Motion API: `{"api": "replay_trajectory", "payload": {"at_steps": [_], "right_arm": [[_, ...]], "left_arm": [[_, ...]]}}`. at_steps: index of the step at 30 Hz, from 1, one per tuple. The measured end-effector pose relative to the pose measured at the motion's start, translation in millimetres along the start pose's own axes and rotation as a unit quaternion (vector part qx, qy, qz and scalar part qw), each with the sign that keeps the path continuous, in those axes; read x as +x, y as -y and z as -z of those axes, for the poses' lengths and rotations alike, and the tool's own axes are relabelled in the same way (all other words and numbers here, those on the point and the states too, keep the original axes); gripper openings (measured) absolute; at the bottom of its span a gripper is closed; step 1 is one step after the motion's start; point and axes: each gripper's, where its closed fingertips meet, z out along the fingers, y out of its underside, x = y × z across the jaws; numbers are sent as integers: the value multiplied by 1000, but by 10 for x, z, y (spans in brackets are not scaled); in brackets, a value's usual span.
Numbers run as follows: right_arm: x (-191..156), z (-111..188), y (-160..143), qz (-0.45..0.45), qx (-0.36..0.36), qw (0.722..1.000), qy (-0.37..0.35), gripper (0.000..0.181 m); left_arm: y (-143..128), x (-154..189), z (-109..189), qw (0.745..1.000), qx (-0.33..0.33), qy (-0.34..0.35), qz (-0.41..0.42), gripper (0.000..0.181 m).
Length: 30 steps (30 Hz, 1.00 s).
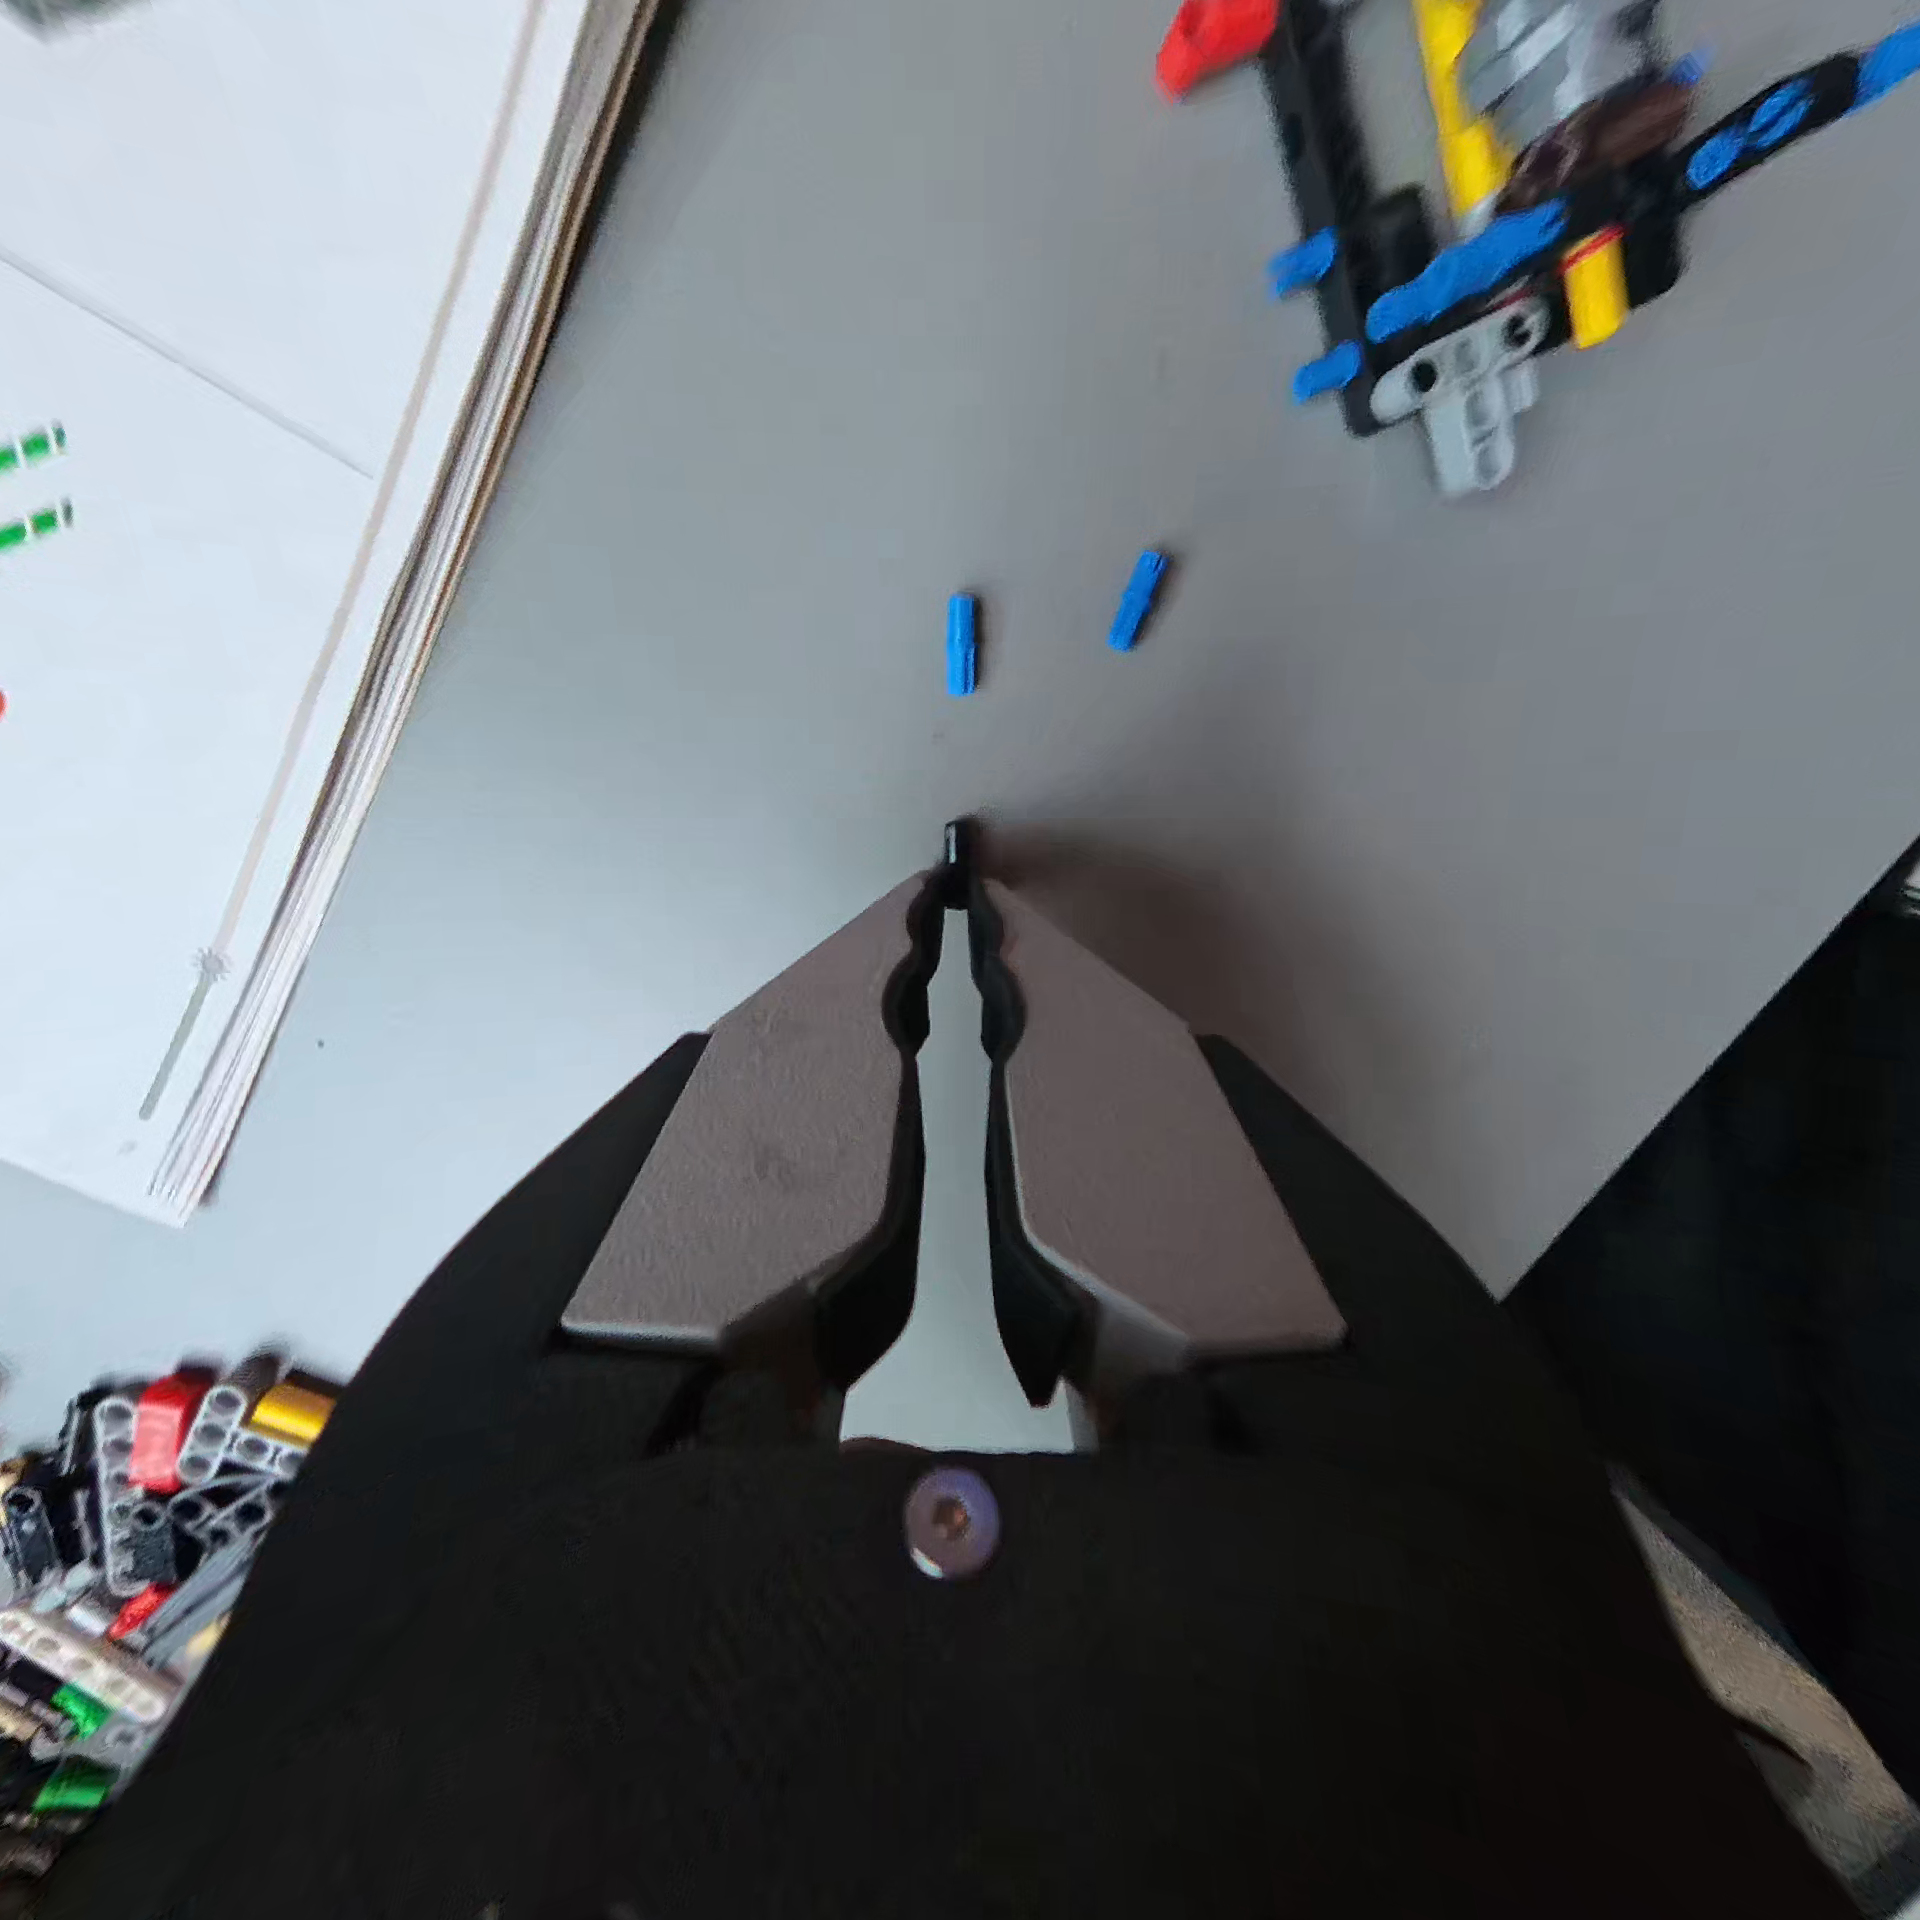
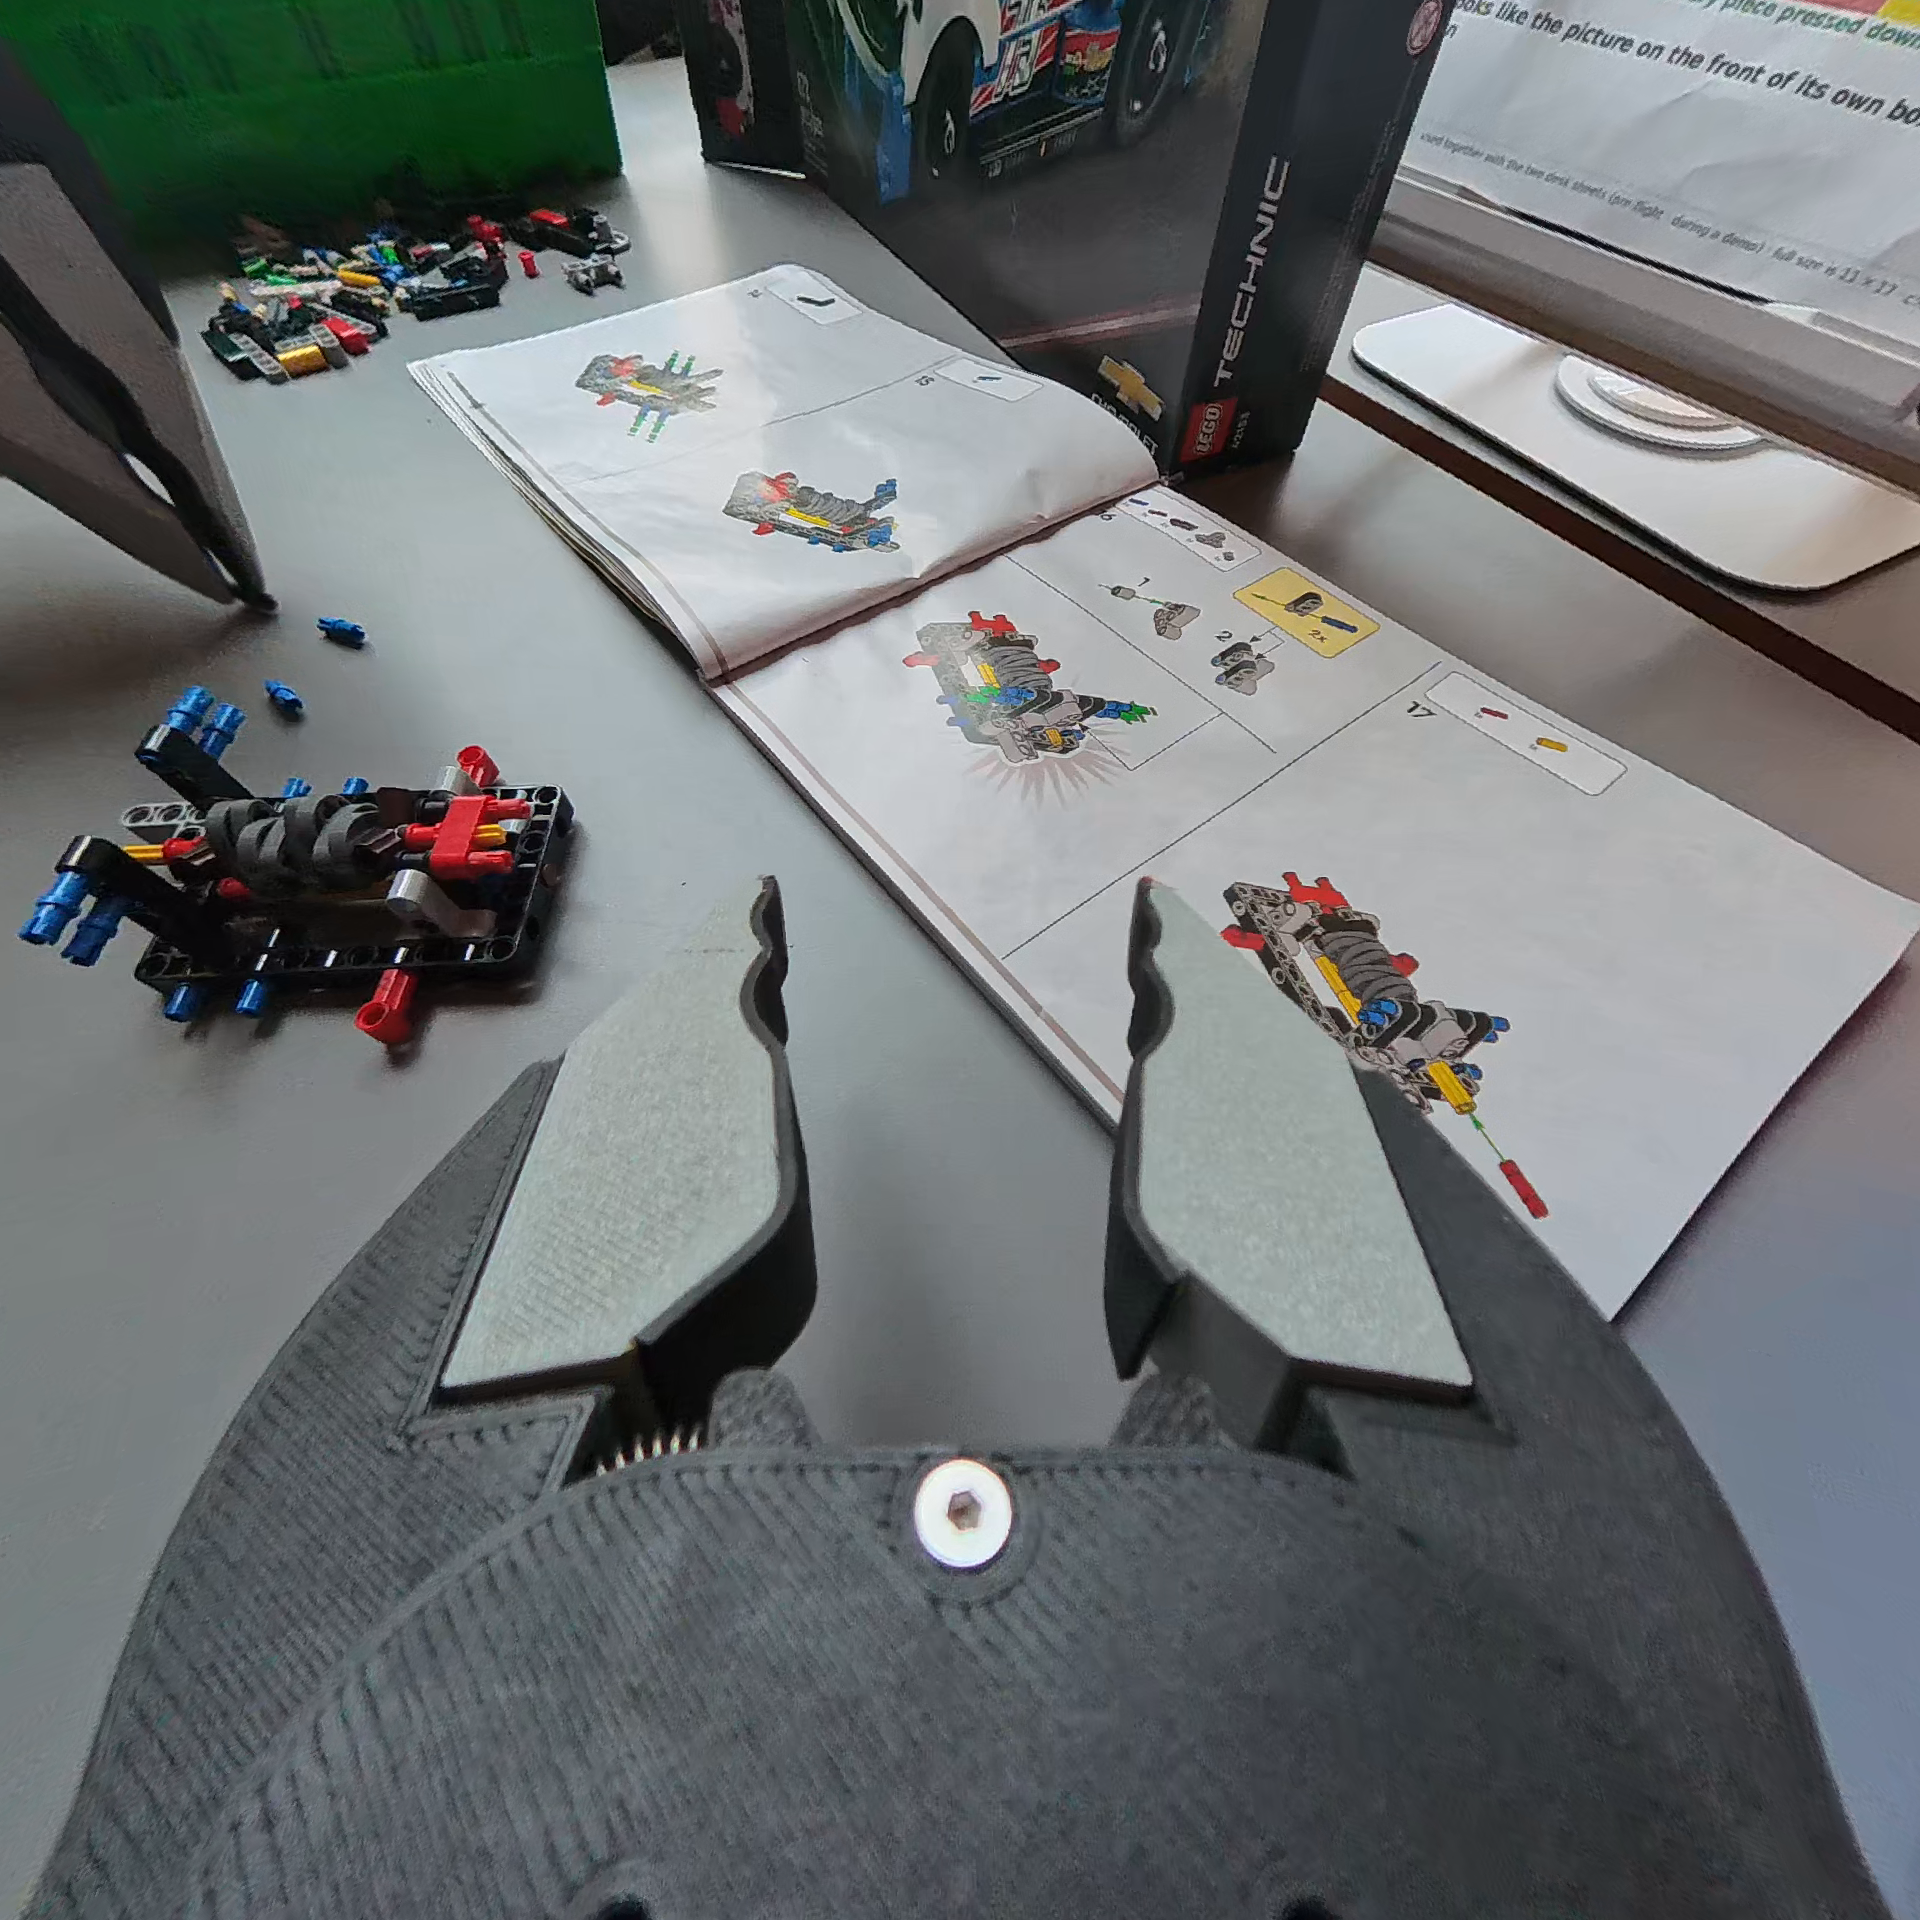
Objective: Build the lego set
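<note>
Left wrist: L tongs (image 1: 957, 883) pinching black pin (image 1: 956, 840).

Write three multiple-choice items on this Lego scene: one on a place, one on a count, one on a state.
1. The loose parts pile lies:
A. before the green box
B. on the manual
C. inside the set box

2. Loose blue pins on the table beside the build:
A. none
B. two
C. five

3. The right tool is:
A. shut on a pin
B. open, holding nothing
C. shut on the manual

Key: A, the pile sits at the box's foot; B, two lie apart from the build; B, its jaws stand wide.
</note>
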Motion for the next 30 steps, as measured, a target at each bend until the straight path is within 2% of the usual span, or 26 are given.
{"api": "replay_trajectory", "payload": {"at_steps": [3, 5, 10, 13, 15, 17, 19, 22, 24, 26, 30], "right_arm": [[-15, 1, -1, 2, 0, 1000, 3, 63], [-20, -2, -3, 2, -2, 1000, 5, 62], [-31, -8, -11, 3, -5, 1000, 8, 62], [-33, -3, -8, 2, -3, 1000, 9, 61], [-37, 0, -6, 0, -2, 1000, 11, 61], [-40, -4, -11, 0, -4, 1000, 12, 61], [-46, -14, -21, 1, -8, 1000, 14, 60], [-49, -22, -31, 3, -13, 1000, 14, 59], [-46, -22, -31, 3, -13, 1000, 13, 59], [-40, -17, -27, 2, -11, 1000, 11, 59], [-38, 1, -20, -5, -6, 1000, 12, 59]], "left_arm": [[5, 8, -5, 1000, -7, -10, 9, 3], [-9, -11, 9, 1000, -9, -8, 15, 12], [-17, -20, 79, 999, 5, -20, 30, 12], [-83, -119, 264, 999, 22, -1, 36, 0], [-193, -405, 525, 997, 36, 54, 52, 0], [-413, -882, 877, 986, 34, 143, 80, 17], [-642, -1375, 1265, 968, 29, 217, 122, 21], [-832, -1981, 1652, 943, 46, 254, 211, 22], [-885, -2282, 1672, 931, 53, 235, 274, 18], [-914, -2476, 1524, 928, 52, 198, 312, 12], [-1059, -2590, 1123, 919, 27, 145, 366, 7]]}}
